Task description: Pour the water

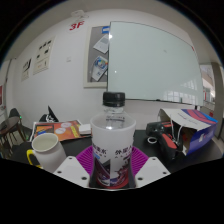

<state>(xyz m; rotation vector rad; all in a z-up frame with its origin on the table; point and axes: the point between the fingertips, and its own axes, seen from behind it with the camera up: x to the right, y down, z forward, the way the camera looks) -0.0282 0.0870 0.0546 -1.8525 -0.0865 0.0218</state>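
Cluttered worktop (80, 146), whiteboard (155, 72) behind | my fingers (112, 176) grip the bottle (113, 140) (cap on) | step: carrying | next: uncap, tilt over mug (45, 152).

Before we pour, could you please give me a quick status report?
Gripper shut on water bottle, cap on. White mug beside the fingers. Nothing blocking.

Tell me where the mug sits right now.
In the gripper view, the mug stands on the table to the left of the bottle held between the gripper fingers, just in front of a book.
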